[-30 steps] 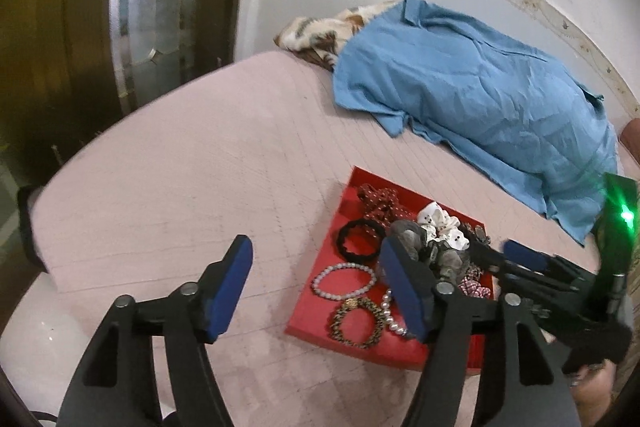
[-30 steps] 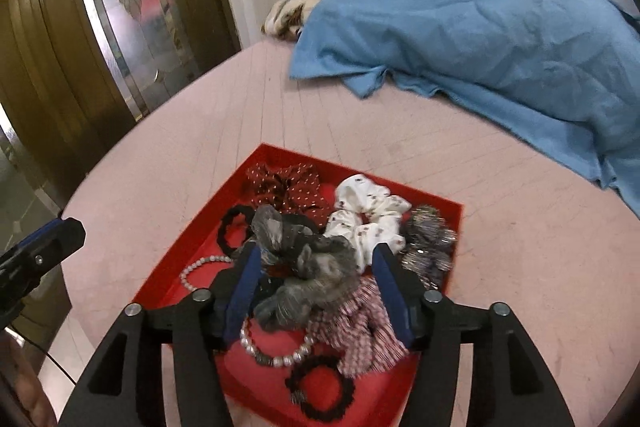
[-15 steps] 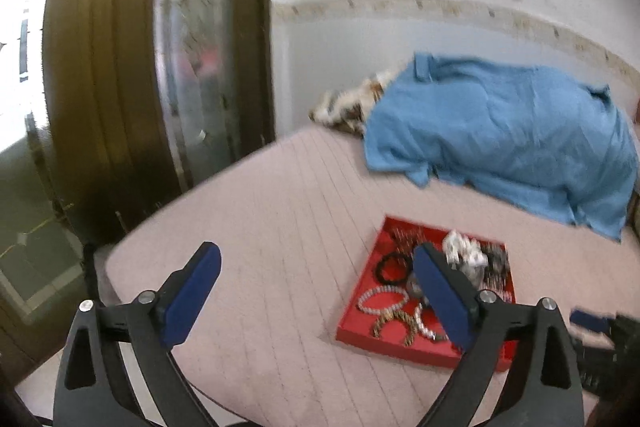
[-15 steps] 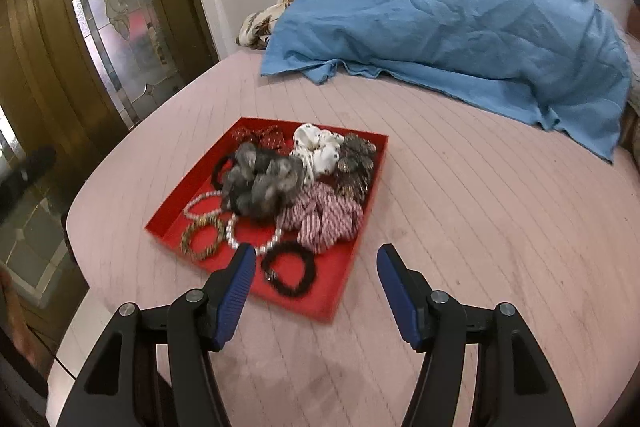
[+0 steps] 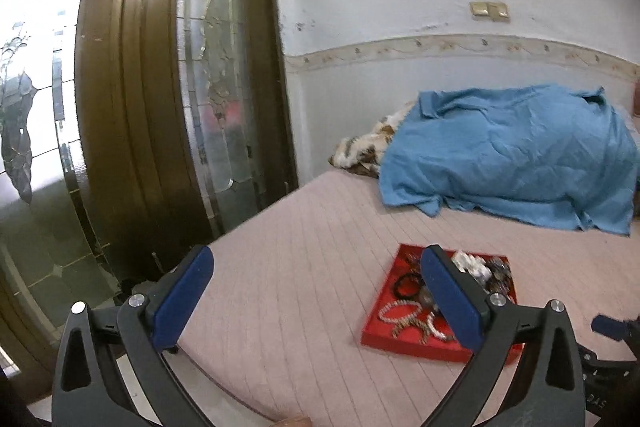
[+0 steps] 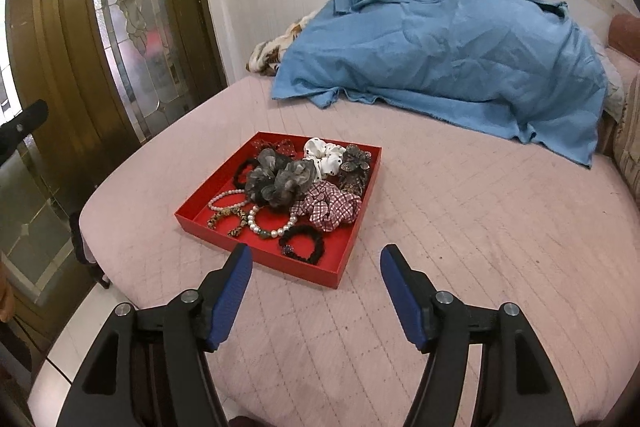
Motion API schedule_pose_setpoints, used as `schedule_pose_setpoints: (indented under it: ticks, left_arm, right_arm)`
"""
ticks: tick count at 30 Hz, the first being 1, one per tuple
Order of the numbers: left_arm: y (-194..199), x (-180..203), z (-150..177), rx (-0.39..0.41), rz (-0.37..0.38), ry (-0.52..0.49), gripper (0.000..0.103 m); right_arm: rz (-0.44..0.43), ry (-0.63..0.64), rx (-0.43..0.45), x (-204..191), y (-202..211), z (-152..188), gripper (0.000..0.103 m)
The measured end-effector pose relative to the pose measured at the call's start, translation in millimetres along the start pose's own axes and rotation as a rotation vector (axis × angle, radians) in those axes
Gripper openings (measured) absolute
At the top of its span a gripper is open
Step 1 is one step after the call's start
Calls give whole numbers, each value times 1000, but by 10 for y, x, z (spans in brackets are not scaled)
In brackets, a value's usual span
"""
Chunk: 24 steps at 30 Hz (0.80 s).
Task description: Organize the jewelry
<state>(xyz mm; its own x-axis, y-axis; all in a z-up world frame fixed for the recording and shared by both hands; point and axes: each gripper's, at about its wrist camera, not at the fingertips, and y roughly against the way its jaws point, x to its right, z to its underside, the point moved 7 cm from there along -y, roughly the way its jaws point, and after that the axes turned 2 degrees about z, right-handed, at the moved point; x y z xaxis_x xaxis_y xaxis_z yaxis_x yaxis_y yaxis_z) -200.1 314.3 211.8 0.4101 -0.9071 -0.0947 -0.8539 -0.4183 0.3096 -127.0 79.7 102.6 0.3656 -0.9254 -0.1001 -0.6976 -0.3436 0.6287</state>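
A red tray [image 6: 208, 199] lies on the pink bed and holds a grey scrunchie [image 6: 278, 177], a white dotted scrunchie [image 6: 325, 157], a checked scrunchie [image 6: 330, 207], a pearl bracelet [image 6: 269, 229], a black hair tie [image 6: 302, 245] and several other bracelets. My right gripper [image 6: 316, 293] is open and empty, pulled back just short of the tray's near edge. My left gripper [image 5: 316, 297] is open and empty, raised well back from the tray [image 5: 384, 301], whose right part its right finger hides.
A blue sheet [image 6: 440, 59] covers a heap at the far side of the bed, with a patterned blanket [image 6: 272, 53] poking out. A brass-framed glass door [image 5: 168, 107] stands left of the bed. The bed's front-left edge [image 5: 224, 367] drops to the tiled floor.
My right gripper let go of the grey scrunchie, which now lies in the tray, and drew back. My left gripper also pulled back and tilted up, away from the tray.
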Motion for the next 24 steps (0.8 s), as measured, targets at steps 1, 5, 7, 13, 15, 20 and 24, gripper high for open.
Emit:
schedule_pose_setpoints:
  ticks: [1,5,7,13,15,20,24]
  left_arm:
    - [11,31,45,-13,13,-2,103]
    - [-6,112,236,-77,55,-1,103]
    - [-39,153,330,-114,70,-7,103]
    - [-127,297,567,-184,94,-43,103]
    - [-154,335,634,-204,98,-51,103]
    - [-218,423,806,-260,124,-64,103]
    - [-246,490,876,-276,136,-82,103]
  right_arm:
    - [5,8,9,-7,33,23,71]
    - [36,22,37,9,131,115,77]
    - [39,17,40,25,157,175,80]
    - [49,8,2,51,78,324,80]
    - [53,8,-6,55,59,358,80]
    - [65,7,-19,79,4,391,80]
    - [73,6,-30,99,-38,418,80]
